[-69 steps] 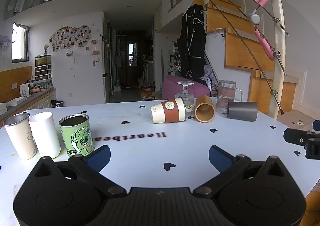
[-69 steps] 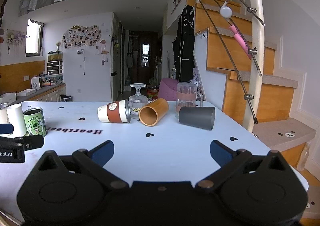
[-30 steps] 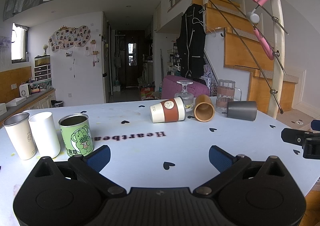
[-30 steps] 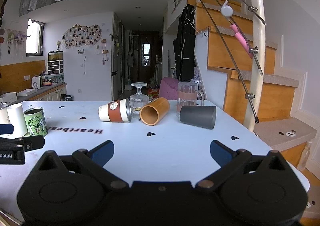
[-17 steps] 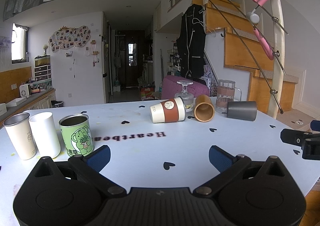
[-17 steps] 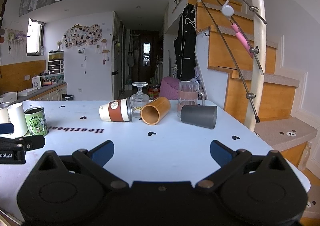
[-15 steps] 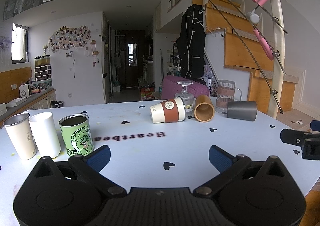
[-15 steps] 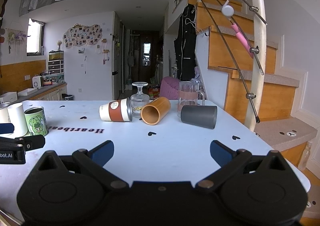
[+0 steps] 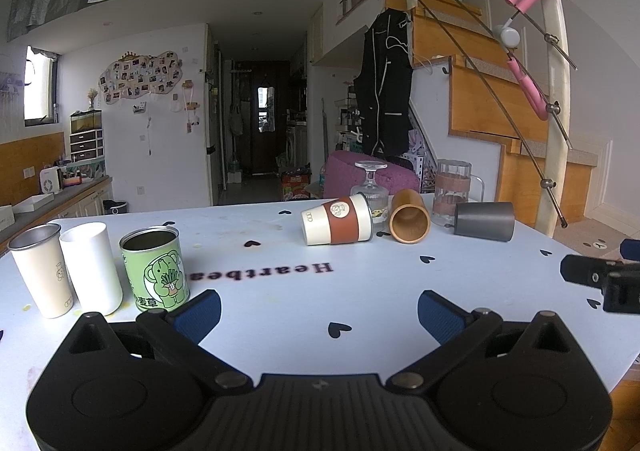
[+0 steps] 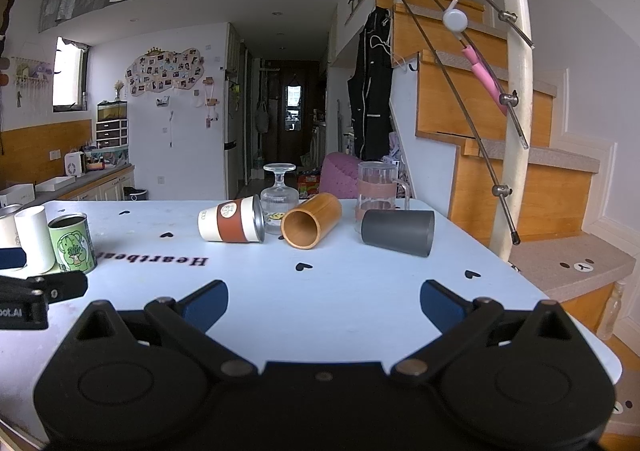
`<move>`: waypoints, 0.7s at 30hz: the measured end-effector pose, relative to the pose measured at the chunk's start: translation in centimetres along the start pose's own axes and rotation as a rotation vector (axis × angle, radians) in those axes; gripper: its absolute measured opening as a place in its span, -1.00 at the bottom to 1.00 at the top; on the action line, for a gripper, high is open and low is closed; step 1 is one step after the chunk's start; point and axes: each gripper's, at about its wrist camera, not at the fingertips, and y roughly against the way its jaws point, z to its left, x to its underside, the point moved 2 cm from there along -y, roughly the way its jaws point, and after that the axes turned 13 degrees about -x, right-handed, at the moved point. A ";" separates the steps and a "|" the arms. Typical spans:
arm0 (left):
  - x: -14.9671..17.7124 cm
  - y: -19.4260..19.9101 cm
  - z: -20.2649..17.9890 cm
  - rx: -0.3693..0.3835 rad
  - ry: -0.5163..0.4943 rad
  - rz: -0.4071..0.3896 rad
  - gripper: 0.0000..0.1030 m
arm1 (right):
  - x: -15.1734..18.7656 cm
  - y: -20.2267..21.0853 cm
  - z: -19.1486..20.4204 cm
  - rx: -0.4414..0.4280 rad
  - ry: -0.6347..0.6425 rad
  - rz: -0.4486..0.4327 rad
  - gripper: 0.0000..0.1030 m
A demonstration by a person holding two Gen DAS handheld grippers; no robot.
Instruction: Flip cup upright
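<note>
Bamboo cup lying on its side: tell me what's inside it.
The bamboo cup shows only bare inner wall through its open mouth; nothing visible inside. Its shadowed far end cannot be made out.

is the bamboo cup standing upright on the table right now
No, the bamboo cup lies on its side on the table, its open mouth facing the camera, between the paper cup and the grey cup.

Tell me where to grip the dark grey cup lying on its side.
Probably with the right gripper: close across the grey cup mid-body from above, fingers straddling its round sides. It lies sideways, clear of the glass mug behind, nearest the table's right edge.
</note>
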 end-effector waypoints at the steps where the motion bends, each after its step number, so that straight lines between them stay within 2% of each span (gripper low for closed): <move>1: 0.0 0.0 0.0 0.000 0.000 0.000 1.00 | 0.2 -0.1 0.1 0.001 -0.001 0.001 1.00; 9: 0.2 0.3 0.1 -0.006 0.003 0.000 1.00 | -2.6 -3.7 -3.5 0.075 -0.036 0.005 1.00; 15: 0.4 0.3 0.3 -0.007 0.003 0.005 1.00 | -6.4 -8.5 -6.7 0.066 -0.048 0.011 1.00; 19: 0.8 0.0 0.8 -0.009 0.008 0.009 1.00 | -8.6 -12.6 -8.5 0.073 -0.019 0.039 0.98; 21: 0.9 -0.2 1.0 -0.011 0.010 0.010 1.00 | -9.5 -15.1 -9.1 0.045 0.058 0.080 0.89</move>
